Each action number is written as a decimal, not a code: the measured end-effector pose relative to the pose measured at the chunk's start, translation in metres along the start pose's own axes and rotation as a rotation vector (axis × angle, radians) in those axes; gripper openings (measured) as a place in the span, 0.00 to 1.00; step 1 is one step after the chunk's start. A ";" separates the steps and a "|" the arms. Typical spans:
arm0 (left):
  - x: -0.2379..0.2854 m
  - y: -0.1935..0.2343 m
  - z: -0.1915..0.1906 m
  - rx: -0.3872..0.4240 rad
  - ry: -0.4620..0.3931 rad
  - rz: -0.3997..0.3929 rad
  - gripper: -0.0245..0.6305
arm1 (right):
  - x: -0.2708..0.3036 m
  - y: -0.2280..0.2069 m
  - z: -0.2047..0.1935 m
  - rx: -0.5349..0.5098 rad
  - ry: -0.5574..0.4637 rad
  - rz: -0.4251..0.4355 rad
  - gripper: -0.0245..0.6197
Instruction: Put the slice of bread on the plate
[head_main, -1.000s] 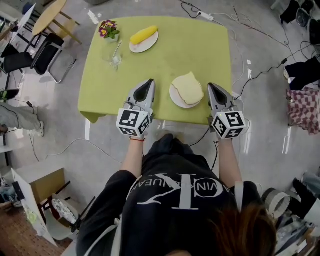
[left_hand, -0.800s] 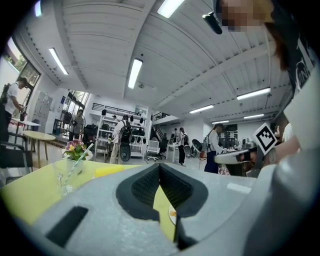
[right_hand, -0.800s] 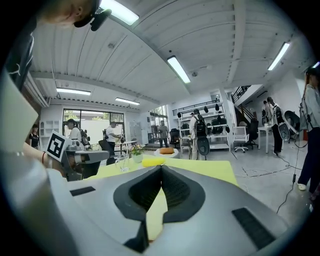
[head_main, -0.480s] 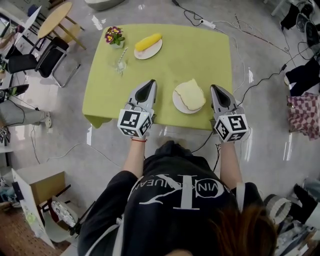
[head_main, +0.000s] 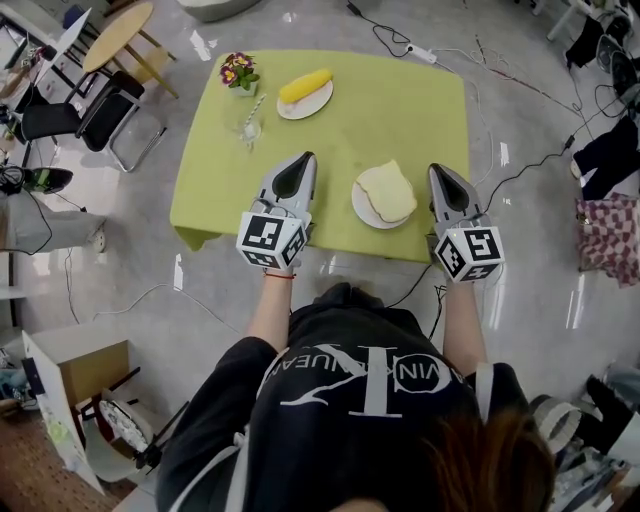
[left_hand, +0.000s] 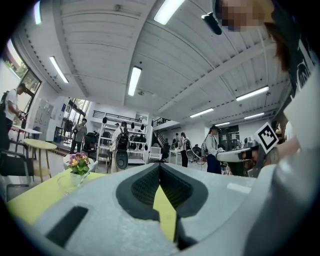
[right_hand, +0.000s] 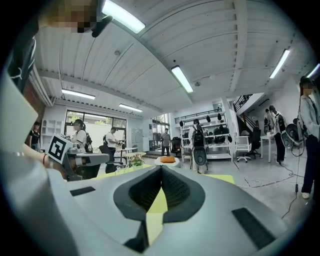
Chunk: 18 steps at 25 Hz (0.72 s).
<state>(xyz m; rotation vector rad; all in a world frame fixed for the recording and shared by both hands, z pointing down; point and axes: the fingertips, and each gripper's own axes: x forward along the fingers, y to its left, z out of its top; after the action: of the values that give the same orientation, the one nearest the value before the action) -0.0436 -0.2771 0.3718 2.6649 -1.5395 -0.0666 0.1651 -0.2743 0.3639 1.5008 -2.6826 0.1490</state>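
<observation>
Bread (head_main: 388, 190) lies on plate (head_main: 360, 206) between left gripper (head_main: 304, 159) and right gripper (head_main: 437, 169), both closed and empty; task judged complete.

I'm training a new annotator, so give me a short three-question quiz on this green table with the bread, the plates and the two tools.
1. True or false: the pale slice of bread lies on the round white plate nearest the person.
2. What lies on the far white plate? A: a yellow corn cob; B: a red apple; C: a boiled egg.
3. Fill in: the left tool and the right tool each have jaws that are ____, with nothing between them.

Key: 1 true; 2 A; 3 shut.
</observation>
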 end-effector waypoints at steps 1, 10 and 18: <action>0.000 0.001 0.001 0.001 -0.003 0.003 0.04 | 0.001 0.001 0.001 -0.001 -0.003 0.002 0.04; -0.003 0.005 0.016 0.014 -0.030 0.025 0.04 | 0.002 0.004 0.012 -0.010 -0.028 0.012 0.04; -0.005 0.009 0.025 0.023 -0.053 0.041 0.04 | 0.005 0.008 0.015 -0.019 -0.038 0.029 0.04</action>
<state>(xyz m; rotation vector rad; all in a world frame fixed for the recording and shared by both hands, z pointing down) -0.0558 -0.2784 0.3472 2.6685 -1.6195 -0.1190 0.1555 -0.2757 0.3495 1.4744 -2.7278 0.0969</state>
